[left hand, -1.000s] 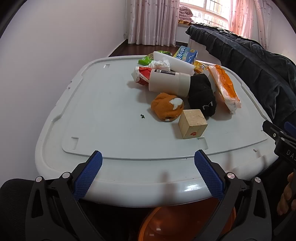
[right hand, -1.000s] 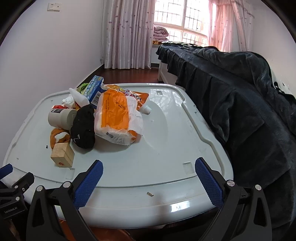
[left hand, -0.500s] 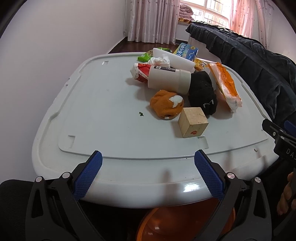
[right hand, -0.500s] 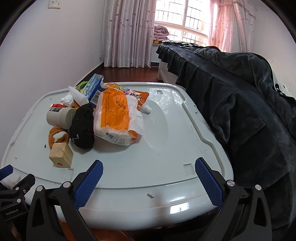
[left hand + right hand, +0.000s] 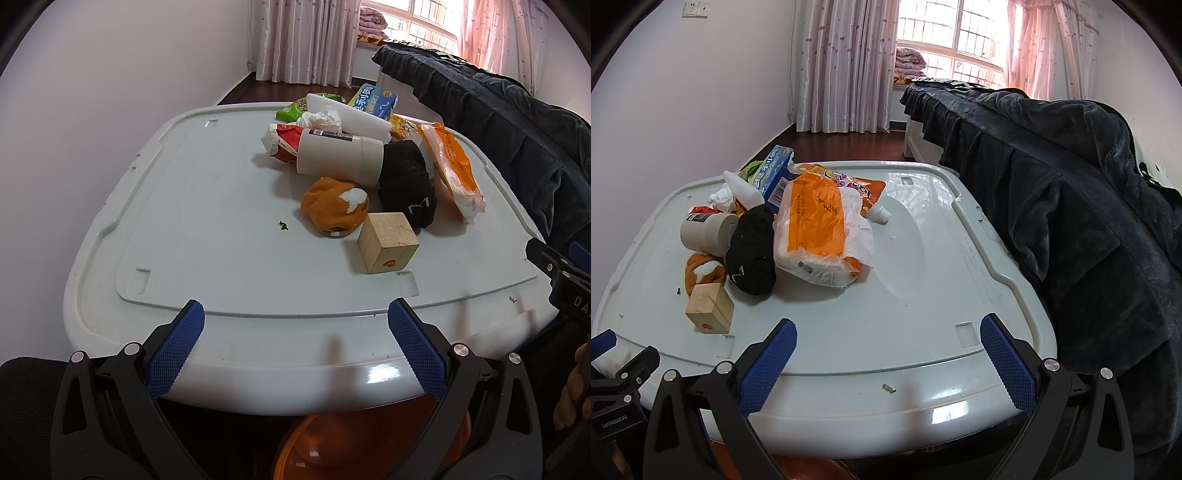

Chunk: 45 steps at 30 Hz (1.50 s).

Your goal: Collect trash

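A pile of litter lies on the white lid-like table top [image 5: 207, 236] [image 5: 923, 280]: a wooden cube [image 5: 387, 242] [image 5: 710, 309], an orange sock ball [image 5: 334, 210] [image 5: 701, 268], a black sock [image 5: 406, 184] [image 5: 751, 252], a white cylinder cup [image 5: 338, 155] [image 5: 707, 232], a crumpled tissue [image 5: 320, 119], a red wrapper [image 5: 284, 142], an orange tissue pack [image 5: 452, 171] [image 5: 820, 229], a blue box [image 5: 373, 100] [image 5: 774, 170]. My left gripper [image 5: 295, 347] hangs open at the near edge, empty. My right gripper [image 5: 888, 360] is open too, short of the pile.
An orange bin [image 5: 369, 439] sits below the table's near edge. A bed under a dark blanket [image 5: 1071, 206] runs along the right side. A white wall [image 5: 92, 129] stands to the left. A small scrap [image 5: 888, 387] lies on the near rim.
Both grippers have crept slightly forward and upward toward the table; the pile sits a little lower in both views. Nothing was picked up.
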Tool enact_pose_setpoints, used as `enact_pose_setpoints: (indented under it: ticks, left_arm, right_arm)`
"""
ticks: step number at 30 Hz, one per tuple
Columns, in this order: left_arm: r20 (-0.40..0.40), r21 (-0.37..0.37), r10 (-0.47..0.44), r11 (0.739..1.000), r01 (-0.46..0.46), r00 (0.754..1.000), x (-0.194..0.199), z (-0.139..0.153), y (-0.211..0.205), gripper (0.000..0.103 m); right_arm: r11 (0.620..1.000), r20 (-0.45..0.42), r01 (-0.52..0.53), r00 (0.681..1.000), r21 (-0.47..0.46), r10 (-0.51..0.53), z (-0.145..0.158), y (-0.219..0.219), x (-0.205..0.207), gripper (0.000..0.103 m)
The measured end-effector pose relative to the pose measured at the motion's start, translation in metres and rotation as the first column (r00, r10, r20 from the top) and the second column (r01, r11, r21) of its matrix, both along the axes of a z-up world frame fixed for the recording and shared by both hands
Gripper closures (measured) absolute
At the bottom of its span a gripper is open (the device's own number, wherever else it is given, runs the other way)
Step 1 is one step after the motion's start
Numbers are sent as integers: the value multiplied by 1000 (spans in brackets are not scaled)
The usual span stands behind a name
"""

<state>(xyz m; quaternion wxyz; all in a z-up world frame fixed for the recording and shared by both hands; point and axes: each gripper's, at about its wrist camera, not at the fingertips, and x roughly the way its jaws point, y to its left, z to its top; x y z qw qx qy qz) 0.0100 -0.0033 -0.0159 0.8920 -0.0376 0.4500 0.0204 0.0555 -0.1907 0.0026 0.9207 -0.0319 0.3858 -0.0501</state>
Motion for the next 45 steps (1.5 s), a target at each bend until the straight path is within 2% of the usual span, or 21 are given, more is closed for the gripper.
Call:
enact_pose_setpoints:
  ticks: [10, 17, 22, 27, 28, 29, 30, 31, 33, 34, 37, 38, 41, 45]
  left_arm:
    - [-12, 9, -7, 1000, 7, 1000, -1, 0, -3, 6]
    - [-24, -21, -8, 1000, 7, 1000, -3, 0, 1, 6]
    - [-26, -33, 5, 999, -5, 1000, -5, 1, 5, 6]
    - [-25, -25, 9, 1000, -10, 1000, -7, 2, 6, 6]
    - [-24, -19, 7, 1000, -8, 1000, -8, 2, 6, 6]
    - [-23, -17, 5, 1000, -6, 1000, -8, 3, 5, 6]
    - [-23, -17, 3, 1000, -3, 1000, -8, 3, 5, 6]
    - [-23, -18, 1, 1000, -1, 1000, -8, 3, 5, 6]
    - [-25, -26, -1, 1000, 1, 1000, -8, 2, 5, 6]
    - [-28, -30, -2, 1000, 1, 1000, -8, 2, 4, 6]
    - [-29, -40, 0, 999, -1, 1000, -7, 2, 3, 6]
    - [-27, -38, 1, 999, -2, 1000, -6, 2, 3, 6]
    - [-17, -34, 0, 999, 0, 1000, -6, 3, 0, 6]
    - [0, -17, -22, 1000, 22, 1000, -3, 9, -12, 6]
  right_arm:
    - [1000, -10, -24, 1000, 10, 24, 12, 7, 15, 5]
    - [999, -10, 1, 1000, 45, 0, 29, 22, 78, 5]
    - [991, -121, 36, 992, 131, -21, 11, 34, 137, 5]
    - [985, -201, 53, 979, 165, -19, -11, 42, 168, 5]
    - [985, -209, 57, 978, 165, -21, -14, 43, 171, 8]
    - [983, -220, 58, 975, 172, -19, -18, 43, 172, 22]
    - [970, -224, 40, 974, 239, 15, -22, 38, 173, 33]
    - [954, -222, 35, 975, 297, 33, -24, 34, 172, 38]
    - [936, -218, 31, 975, 352, 50, -24, 29, 168, 53]
    - [933, -212, 24, 976, 359, 57, -22, 29, 165, 55]
    - [935, -199, -11, 976, 353, 86, -15, 30, 154, 73]
    - [931, -195, -22, 976, 363, 100, -12, 27, 149, 82]
    - [907, -167, -58, 976, 418, 139, 3, 15, 127, 83]
    - [895, -104, -111, 980, 431, 172, 29, -8, 90, 83]
